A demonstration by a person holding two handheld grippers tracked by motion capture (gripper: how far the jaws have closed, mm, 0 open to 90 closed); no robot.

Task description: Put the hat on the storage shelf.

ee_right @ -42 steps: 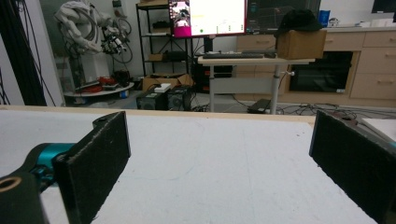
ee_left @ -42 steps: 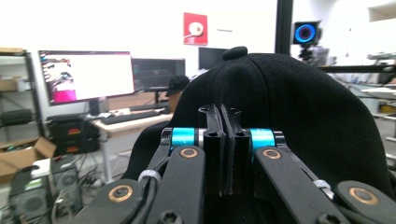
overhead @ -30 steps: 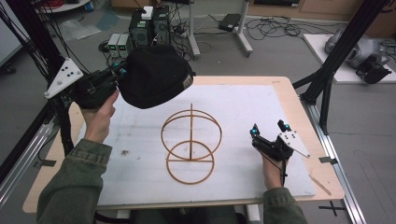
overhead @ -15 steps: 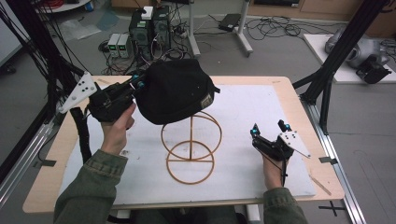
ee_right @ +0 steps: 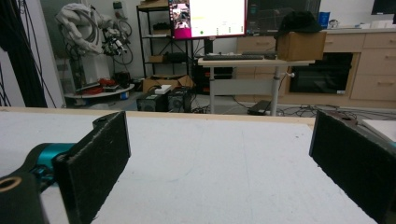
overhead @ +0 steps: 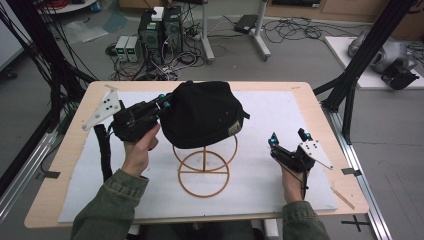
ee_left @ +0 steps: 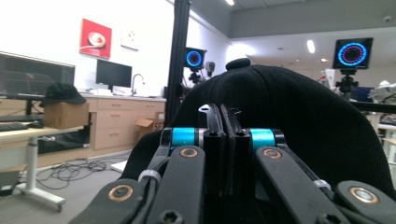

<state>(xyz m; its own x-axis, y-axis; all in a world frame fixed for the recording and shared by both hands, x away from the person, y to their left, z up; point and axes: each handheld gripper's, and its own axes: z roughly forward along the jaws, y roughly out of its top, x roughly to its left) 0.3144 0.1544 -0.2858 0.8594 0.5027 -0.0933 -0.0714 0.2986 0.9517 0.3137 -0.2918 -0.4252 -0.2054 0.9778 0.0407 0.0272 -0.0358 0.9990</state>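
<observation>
You are working at a wooden table (overhead: 310,95) that is carrying a white mat (overhead: 280,120) stopping just short of its edges, with cables and equipment boxes spreading over the floor beyond the far edge. A wide strip of bare mat is lying open between the stand and your right hand. The black cap (overhead: 202,114) is sitting over the top of the orange wire stand (overhead: 204,172), near the middle of the mat. Your left gripper (overhead: 162,102) is pinching the cap's left edge — in the left gripper view its jaws are pressing together on the fabric. Your right gripper (overhead: 288,140) is resting low near the mat's right side, well apart from the stand — jaws spread wide, holding nothing.
</observation>
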